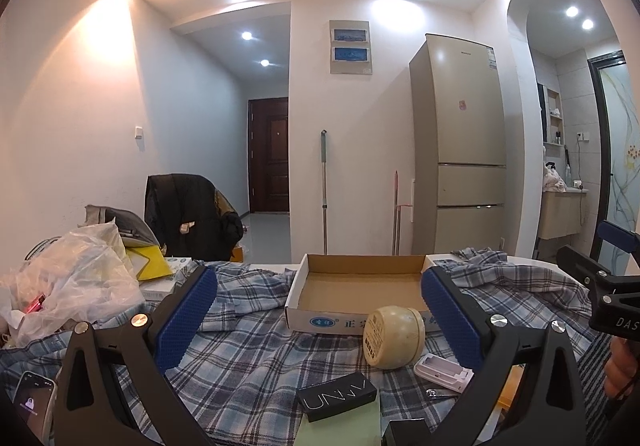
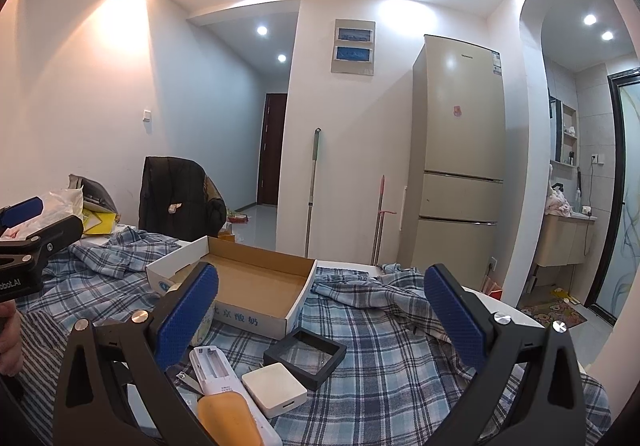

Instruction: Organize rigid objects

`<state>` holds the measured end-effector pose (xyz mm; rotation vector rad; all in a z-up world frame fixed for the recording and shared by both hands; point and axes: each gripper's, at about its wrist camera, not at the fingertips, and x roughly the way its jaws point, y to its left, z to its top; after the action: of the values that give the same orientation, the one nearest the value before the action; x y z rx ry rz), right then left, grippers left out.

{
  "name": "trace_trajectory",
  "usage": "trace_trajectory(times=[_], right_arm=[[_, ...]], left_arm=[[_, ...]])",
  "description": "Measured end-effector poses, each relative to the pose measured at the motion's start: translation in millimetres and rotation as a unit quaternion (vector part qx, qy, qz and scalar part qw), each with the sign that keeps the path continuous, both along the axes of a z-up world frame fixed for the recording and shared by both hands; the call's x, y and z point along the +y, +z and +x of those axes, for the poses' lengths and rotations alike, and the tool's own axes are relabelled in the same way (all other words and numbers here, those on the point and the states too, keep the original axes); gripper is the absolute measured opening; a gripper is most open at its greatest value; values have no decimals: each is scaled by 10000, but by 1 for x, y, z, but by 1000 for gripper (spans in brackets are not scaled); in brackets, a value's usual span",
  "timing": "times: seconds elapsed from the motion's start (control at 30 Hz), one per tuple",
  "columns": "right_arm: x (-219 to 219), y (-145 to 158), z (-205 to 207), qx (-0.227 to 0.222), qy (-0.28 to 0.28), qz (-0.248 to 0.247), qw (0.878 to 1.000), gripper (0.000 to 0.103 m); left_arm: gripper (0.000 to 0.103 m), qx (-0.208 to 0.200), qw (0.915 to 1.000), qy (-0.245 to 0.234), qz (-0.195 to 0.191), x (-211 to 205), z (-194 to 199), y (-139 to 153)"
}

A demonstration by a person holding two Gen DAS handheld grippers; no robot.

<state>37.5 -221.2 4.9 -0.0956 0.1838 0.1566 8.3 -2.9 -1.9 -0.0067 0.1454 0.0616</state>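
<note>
An empty shallow cardboard box (image 1: pixel 360 286) (image 2: pixel 256 278) sits on the blue plaid cloth (image 1: pixel 248 358). In the left wrist view my left gripper (image 1: pixel 320 310) is open and empty; a cream round jar (image 1: pixel 394 336) lies just in front of the box, with a black UNNY box (image 1: pixel 336 396) and a white battery charger (image 1: pixel 442 370) nearer me. In the right wrist view my right gripper (image 2: pixel 320 310) is open and empty above a black square frame case (image 2: pixel 306 352), a white square adapter (image 2: pixel 274 388), the white charger (image 2: pixel 212 366) and an orange object (image 2: pixel 226 420).
A plastic bag pile (image 1: pixel 72 286) and yellow paper lie at the table's left. A phone (image 1: pixel 34 408) lies at the near left. A chair with a dark jacket (image 1: pixel 188 218) stands behind the table. A fridge (image 1: pixel 460 150) and mops stand at the far wall.
</note>
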Motion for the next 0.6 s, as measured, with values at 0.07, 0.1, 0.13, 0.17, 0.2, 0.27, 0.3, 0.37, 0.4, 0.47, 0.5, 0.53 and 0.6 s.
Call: trace_trajectory(times=[0.07, 0.1, 0.13, 0.17, 0.2, 0.27, 0.3, 0.37, 0.4, 0.47, 0.5, 0.53, 0.6], right_arm=[[-1, 1, 0, -3, -4, 5, 10000, 103], [-1, 1, 0, -3, -3, 0, 10000, 103], [-1, 1, 0, -5, -3, -2, 10000, 103], [-2, 1, 0, -13, -3, -7, 10000, 103], [-2, 1, -1, -20, -3, -11, 10000, 103], [-2, 1, 0, -17, -3, -11, 10000, 103], [-1, 1, 0, -15, -4, -8, 10000, 103], [-2, 1, 0, -15, -3, -6, 10000, 103], [-1, 1, 0, -19, -3, -12, 10000, 103], [-2, 1, 0, -23, 0, -16, 10000, 103], [-1, 1, 0, -18, 1, -15, 10000, 103], [-1, 1, 0, -15, 5, -17, 10000, 103], [-1, 0, 1, 1, 9, -11, 10000, 103]], left_arm=[[103, -5, 10000, -11, -33, 2, 0, 0], [103, -11, 10000, -11, -31, 1, -1, -1], [103, -8, 10000, -17, -27, 1, -1, -1], [103, -8, 10000, -21, -26, 2, -1, -1], [103, 0, 10000, -35, -24, 2, -1, -1], [103, 7, 10000, -55, -24, 2, -1, -2], [103, 6, 10000, -51, -21, 2, -1, -2], [103, -2, 10000, -50, -18, 2, -2, -2], [103, -15, 10000, -53, -20, 2, -2, -2], [103, -25, 10000, -66, -39, 3, -2, -2], [103, -16, 10000, -63, -56, 3, -1, -2], [103, -2, 10000, -61, -71, 3, -1, -2], [103, 35, 9999, -57, -95, 4, 1, -3]])
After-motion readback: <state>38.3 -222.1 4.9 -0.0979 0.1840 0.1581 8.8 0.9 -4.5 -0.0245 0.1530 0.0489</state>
